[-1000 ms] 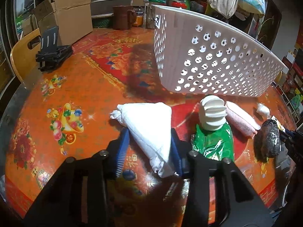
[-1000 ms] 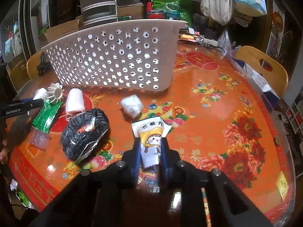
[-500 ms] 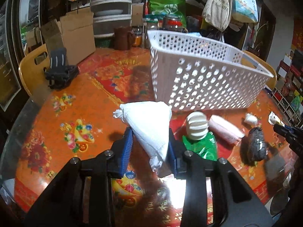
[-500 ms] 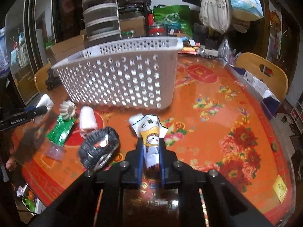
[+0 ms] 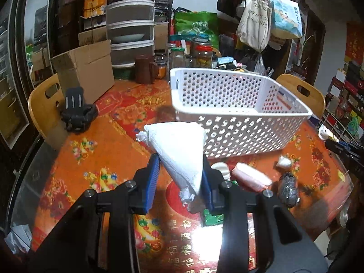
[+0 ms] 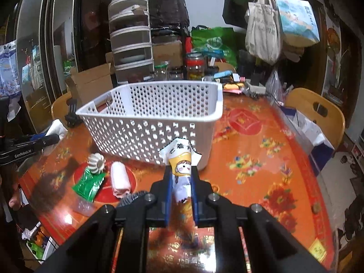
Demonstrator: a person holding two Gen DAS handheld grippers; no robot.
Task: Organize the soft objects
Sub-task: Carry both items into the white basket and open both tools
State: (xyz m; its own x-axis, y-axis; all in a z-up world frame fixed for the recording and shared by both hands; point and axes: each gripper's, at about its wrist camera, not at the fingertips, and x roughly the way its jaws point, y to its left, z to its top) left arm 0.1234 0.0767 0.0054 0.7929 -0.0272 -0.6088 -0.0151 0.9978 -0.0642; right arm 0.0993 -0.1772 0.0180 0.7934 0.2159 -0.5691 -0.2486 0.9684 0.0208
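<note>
My left gripper (image 5: pixel 179 173) is shut on a white triangular paper-towel bag (image 5: pixel 179 150), held above the table in front of the white perforated basket (image 5: pixel 232 122). My right gripper (image 6: pixel 180 182) is shut on a small tissue pack with a cartoon face (image 6: pixel 180 166), held up near the basket's near right corner (image 6: pixel 159 134). On the table lie a pink roll (image 6: pixel 120 179), a green packet (image 6: pixel 89 183), a white ribbed piece (image 6: pixel 97 163), a black scrubber (image 5: pixel 288 193) and a small white wad (image 5: pixel 283 161).
A black phone stand (image 5: pixel 76 111) and a cardboard box (image 5: pixel 84 70) sit at the far left of the table. Jars and a brown jug (image 5: pixel 143 68) stand behind the basket. Wooden chairs (image 6: pixel 318 111) stand around the table.
Both grippers have risen with their loads, so the basket's open top now shows. The things on the table look lower and farther away.
</note>
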